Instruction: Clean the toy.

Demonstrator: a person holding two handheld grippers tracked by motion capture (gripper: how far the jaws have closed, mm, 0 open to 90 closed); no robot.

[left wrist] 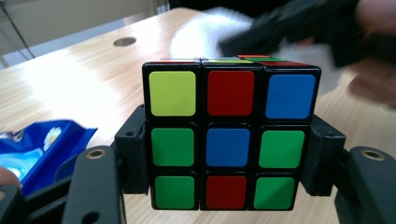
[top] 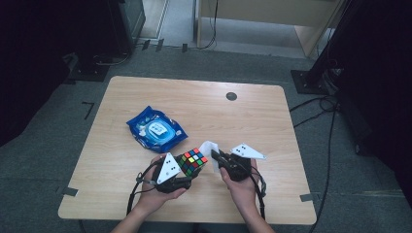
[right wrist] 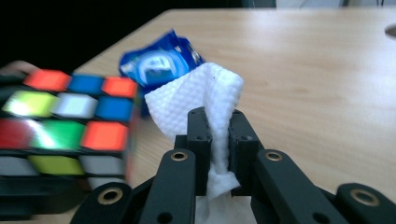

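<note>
Black jaws of the left gripper point(left wrist: 227, 154) press on both sides of a black-framed puzzle cube with coloured square stickers point(left wrist: 227, 135), which is held clear of the light wooden table point(top: 252, 116); the face toward that gripper's camera shows yellow, red and blue stickers across its top row, green, blue and green across the middle, and green, red and green along the bottom. Just to the right of the cube in the high view, the right gripper point(top: 217, 158) has its jaws closed on a crumpled white paper wipe point(right wrist: 198, 95), whose quilted upper part stands above the jaw tips while a small end hangs below them. Whether the wipe touches the cube cannot be told; it sits right beside the cube's upper right corner. Behind the cube and to its left, a blue plastic packet of wipes with a white lid label point(top: 156, 129) lies flat on the table, apart from both grippers.
</note>
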